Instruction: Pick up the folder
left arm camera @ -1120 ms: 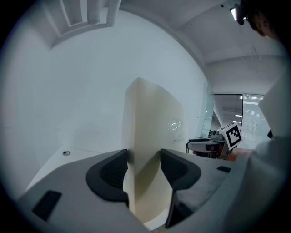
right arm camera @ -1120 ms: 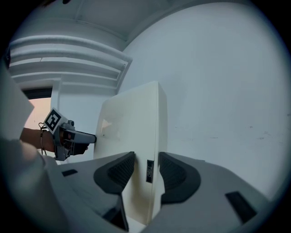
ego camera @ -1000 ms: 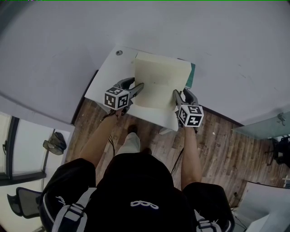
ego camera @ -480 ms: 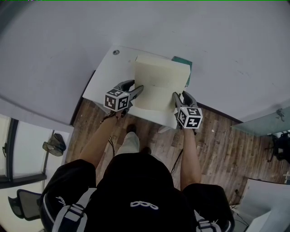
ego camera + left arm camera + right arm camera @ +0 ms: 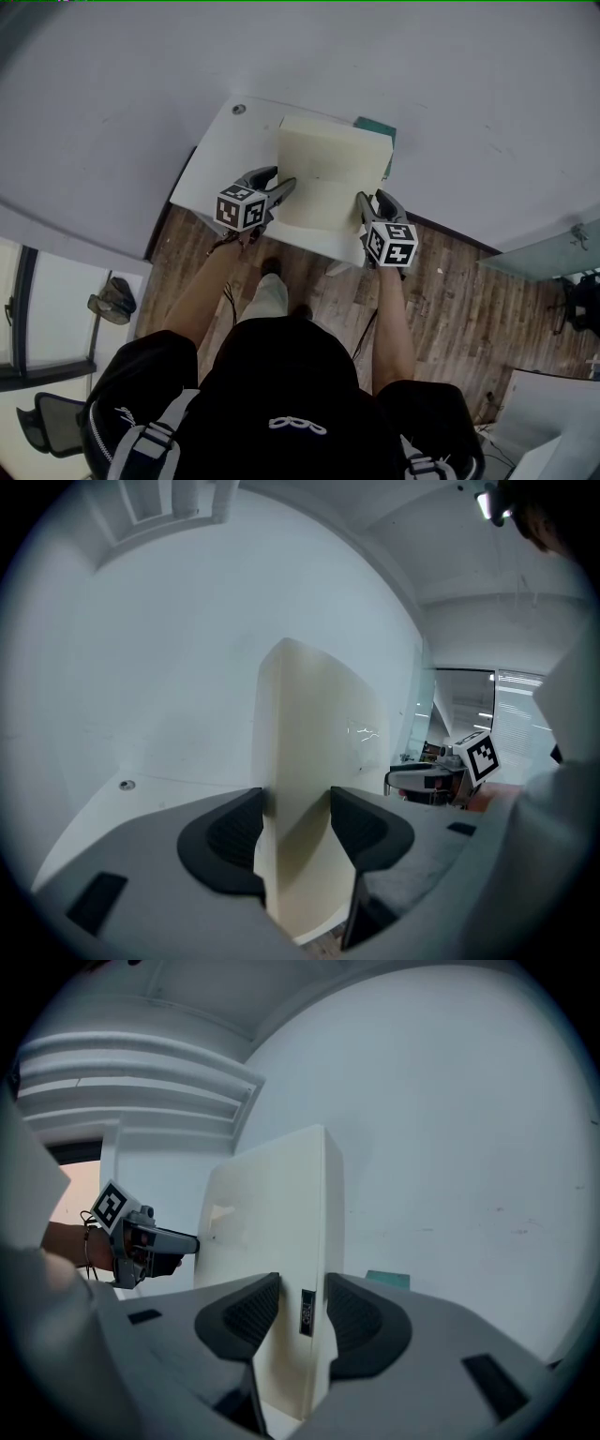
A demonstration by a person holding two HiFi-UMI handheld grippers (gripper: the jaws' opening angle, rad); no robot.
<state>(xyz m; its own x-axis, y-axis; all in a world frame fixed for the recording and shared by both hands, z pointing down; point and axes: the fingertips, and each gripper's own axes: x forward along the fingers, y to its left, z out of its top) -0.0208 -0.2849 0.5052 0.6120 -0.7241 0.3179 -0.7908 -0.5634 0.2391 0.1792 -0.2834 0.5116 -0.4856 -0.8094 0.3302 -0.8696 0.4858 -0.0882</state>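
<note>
Showing plain cream faces, the folder (image 5: 333, 164) is thick, boxy.

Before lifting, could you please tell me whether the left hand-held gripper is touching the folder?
Touching. The left gripper view shows the left hand-held gripper with both pads against the folder, no gap.

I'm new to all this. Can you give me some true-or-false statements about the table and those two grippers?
1. The folder stands upright on the white table. True.
2. The folder is bright red. False: it is cream.
3. The left gripper and the right gripper each have the folder between their jaws. True; the right gripper's jaws are closing.
4. The teal thing lies on the person's side of the folder. False: it is on the folder's far side.
</note>
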